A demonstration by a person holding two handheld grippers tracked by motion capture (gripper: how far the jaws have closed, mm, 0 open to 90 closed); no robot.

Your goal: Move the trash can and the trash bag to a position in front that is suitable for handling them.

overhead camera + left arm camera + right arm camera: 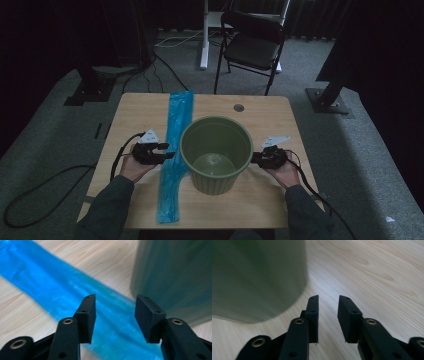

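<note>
A round, olive-green plastic bin (216,152) with a ribbed lower wall and a smooth rolled rim stands upright near the middle of the pale wood-grain bench (260,200). Just beside it on its left lies a long, flat strip of glossy blue plastic film (175,150) (faintly wrinkled, translucent), running from the far edge of the bench to the near edge.

The left gripper (165,150) hovers over the blue strip close to the bin's wall, its matte black fingers (86,317) spread with nothing between them. The right gripper (255,159) sits near the bin's other side, its fingers (348,315) parted and empty over bare wood.

Beyond the bench stand a black folding chair (252,45) and cables (165,65) on grey carpet.
</note>
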